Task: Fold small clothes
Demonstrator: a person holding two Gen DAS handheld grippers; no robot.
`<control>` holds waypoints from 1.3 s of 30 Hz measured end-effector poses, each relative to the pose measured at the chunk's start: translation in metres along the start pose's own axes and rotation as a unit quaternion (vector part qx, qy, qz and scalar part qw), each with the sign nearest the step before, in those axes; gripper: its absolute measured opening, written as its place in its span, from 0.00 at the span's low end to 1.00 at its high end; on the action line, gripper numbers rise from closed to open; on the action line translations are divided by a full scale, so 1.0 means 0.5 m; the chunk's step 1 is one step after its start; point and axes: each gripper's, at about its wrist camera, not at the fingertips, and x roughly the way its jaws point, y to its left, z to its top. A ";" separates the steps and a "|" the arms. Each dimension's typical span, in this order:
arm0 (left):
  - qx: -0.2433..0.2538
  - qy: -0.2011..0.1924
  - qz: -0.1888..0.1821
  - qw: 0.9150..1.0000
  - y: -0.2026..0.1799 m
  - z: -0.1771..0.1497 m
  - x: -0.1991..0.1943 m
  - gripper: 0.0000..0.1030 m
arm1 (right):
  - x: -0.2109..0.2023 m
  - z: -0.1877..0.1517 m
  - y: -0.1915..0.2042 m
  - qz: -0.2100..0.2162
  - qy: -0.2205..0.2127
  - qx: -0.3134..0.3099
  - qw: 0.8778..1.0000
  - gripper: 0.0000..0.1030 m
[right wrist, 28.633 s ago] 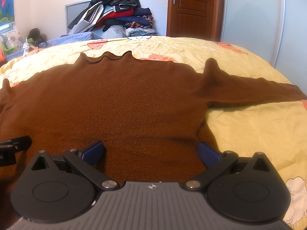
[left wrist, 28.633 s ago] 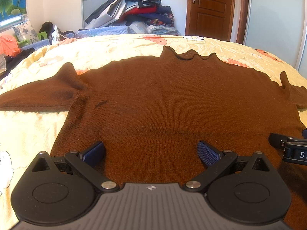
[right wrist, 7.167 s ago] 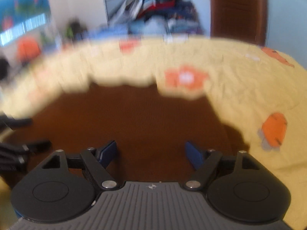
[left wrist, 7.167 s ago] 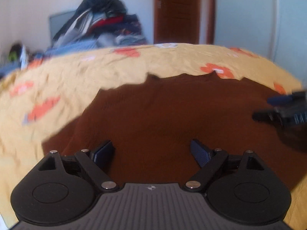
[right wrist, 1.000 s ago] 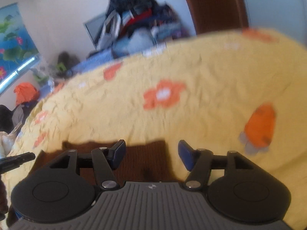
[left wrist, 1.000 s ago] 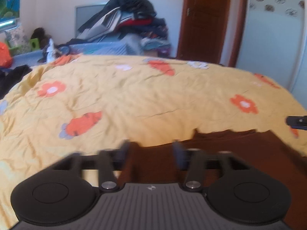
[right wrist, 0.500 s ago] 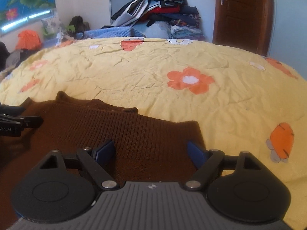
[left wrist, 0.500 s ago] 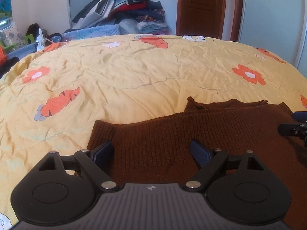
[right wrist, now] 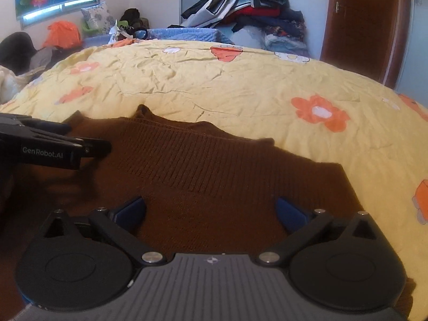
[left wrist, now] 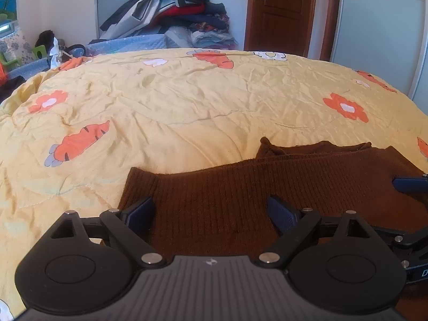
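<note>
Two grippers over brown sweater (left wrist: 227,195), lower centre on yellow bed (left wrist: 187,101) | left gripper (left wrist: 211,211) opening wide, empty | right gripper (right wrist: 211,210) opening wide, empty | hem just released onto collar; fold laid, smoothing or next fold likely remaining

Yellow floral bedspread (left wrist: 187,101), wooden door (left wrist: 278,13), clothes pile (right wrist: 248,5).

- My left wrist camera looks forward and down, close over the brown sweater (left wrist: 240,187) on the yellow bedspread (left wrist: 187,107).
- My right wrist camera faces likewise beside it; both views share the sweater, bedspread, clothes pile (right wrist: 248,2) and door (left wrist: 281,13).
</note>
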 end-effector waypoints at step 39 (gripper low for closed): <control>-0.451 0.022 -0.128 0.883 0.327 -0.318 -0.369 0.91 | -0.029 -0.014 -0.008 0.006 -0.022 0.027 0.999 1.00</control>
